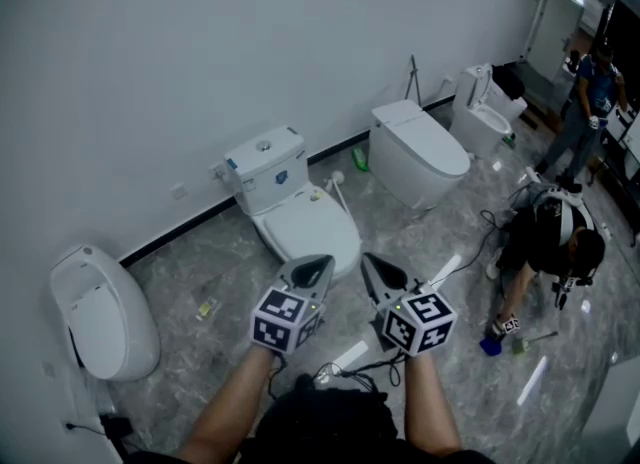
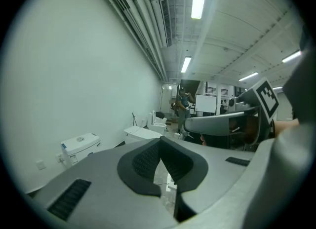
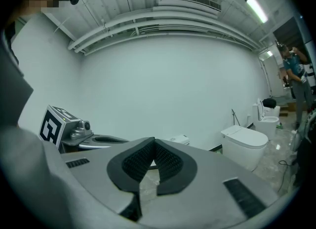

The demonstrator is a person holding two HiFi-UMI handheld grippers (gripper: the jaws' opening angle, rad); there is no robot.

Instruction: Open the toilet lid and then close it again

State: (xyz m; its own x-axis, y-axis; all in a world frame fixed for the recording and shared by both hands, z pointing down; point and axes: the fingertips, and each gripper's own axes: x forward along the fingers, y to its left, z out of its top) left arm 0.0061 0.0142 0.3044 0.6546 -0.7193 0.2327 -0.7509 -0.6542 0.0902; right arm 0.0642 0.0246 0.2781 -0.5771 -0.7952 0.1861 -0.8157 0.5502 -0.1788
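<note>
Both tongs are shut, tips together, nothing in either: left gripper (image 1: 312,274), right gripper (image 1: 384,276). The target is the toilet (image 1: 300,214) dead ahead, lid (image 1: 308,227) down.

In the head view the lid sits at 12 o'clock from the left tips and at 10 to 11 from the right. Its long axis runs from the tank (image 1: 264,168) at 11 o'clock to the front lip at 5, so the lip points nearly at me. It lies just past the left tips. I can't tell the height gap.

Left is nearer. Right is offset toward 3 o'clock, over the floor.

The hinge is presumably at the tank end. My read: catch the front lip and swing it toward 11.
</note>
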